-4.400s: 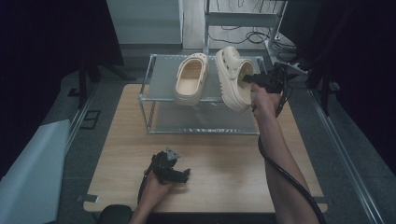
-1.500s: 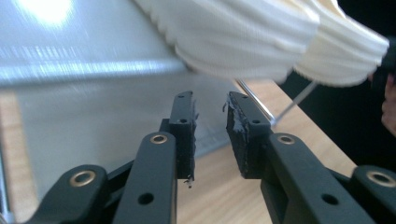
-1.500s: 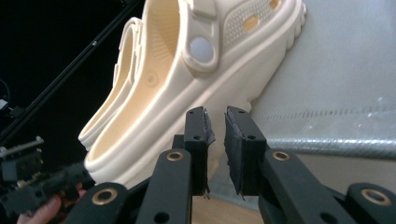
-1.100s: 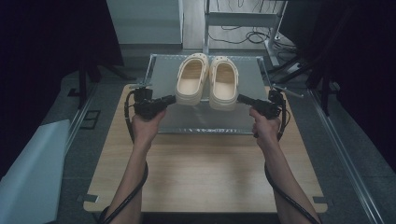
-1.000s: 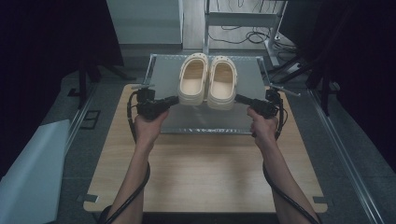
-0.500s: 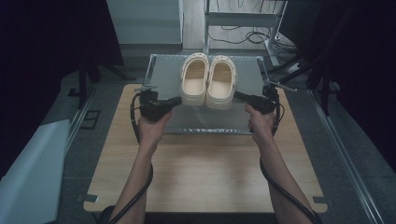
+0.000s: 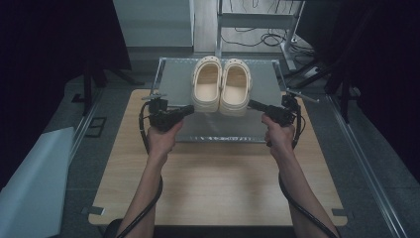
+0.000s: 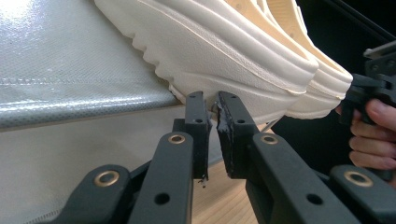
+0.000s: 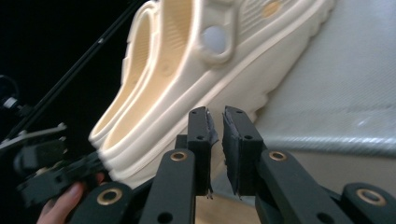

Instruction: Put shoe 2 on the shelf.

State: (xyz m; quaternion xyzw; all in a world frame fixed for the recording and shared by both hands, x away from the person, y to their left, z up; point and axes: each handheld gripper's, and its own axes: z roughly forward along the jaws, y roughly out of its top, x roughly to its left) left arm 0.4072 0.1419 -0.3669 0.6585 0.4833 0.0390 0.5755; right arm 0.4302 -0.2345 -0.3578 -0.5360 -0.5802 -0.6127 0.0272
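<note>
Two clogs point(image 7: 220, 88) sit side by side on the rack's top shelf point(image 7: 173, 84) at the tabletop's point(image 7: 218, 178) 12 o'clock edge — left hand-held gripper point(image 7: 189, 109) at their 8 o'clock, right hand-held gripper point(image 7: 251, 104) at 4 o'clock.

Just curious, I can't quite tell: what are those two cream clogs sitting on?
The clogs sit side by side on a grey shelf raised over the wooden table. Their soles hide the shelf beneath them.

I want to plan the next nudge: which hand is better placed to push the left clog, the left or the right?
Left, probably. The left gripper, shut, sits right at the left clog; the right gripper, also shut, is beside the right clog.
</note>
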